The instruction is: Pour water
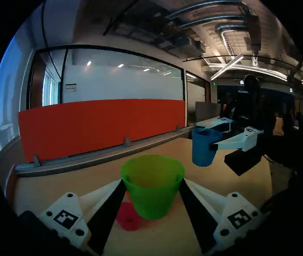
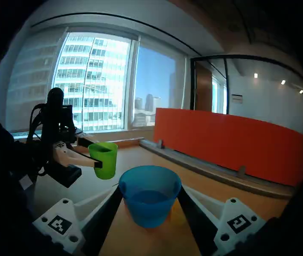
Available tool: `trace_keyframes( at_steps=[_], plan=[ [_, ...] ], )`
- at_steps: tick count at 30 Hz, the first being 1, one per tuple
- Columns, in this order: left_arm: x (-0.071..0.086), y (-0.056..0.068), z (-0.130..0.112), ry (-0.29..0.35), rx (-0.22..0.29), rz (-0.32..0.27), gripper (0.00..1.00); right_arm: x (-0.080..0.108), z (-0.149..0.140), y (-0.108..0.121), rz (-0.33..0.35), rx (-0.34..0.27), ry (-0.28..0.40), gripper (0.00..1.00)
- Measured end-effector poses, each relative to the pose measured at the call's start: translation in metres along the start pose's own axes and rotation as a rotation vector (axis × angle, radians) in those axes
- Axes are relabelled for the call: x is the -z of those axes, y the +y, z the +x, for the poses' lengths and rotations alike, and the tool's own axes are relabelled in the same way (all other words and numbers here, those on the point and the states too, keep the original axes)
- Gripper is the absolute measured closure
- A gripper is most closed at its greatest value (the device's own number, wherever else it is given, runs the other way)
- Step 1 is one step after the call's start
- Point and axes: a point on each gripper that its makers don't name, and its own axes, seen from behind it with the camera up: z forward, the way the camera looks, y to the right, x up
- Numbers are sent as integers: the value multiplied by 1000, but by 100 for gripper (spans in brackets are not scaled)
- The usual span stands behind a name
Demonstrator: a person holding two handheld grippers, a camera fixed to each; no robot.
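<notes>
In the left gripper view my left gripper is shut on a green cup, held upright above the wooden table. Farther right, the right gripper holds a blue cup upright in the air. In the right gripper view my right gripper is shut on the blue cup, which has water in its bottom. Off to the left there, the left gripper carries the green cup.
A small pink cup stands on the table under the green cup. An orange partition panel on a metal rail runs along the table's far edge. Large windows lie beyond the table.
</notes>
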Motion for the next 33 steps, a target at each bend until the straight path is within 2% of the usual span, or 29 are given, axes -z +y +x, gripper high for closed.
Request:
trace_keyframes(
  at_steps=[12,21,33],
  plan=[
    [0,4,1,7,-11,-9,15,1,7,1,2,25,4,10],
    [0,5,4,19,-20,-9,15,0,13,3,3,71,3,10],
    [0,19,6,32,-52,-49,16,-3,23,8,2,130,6,9]
  ],
)
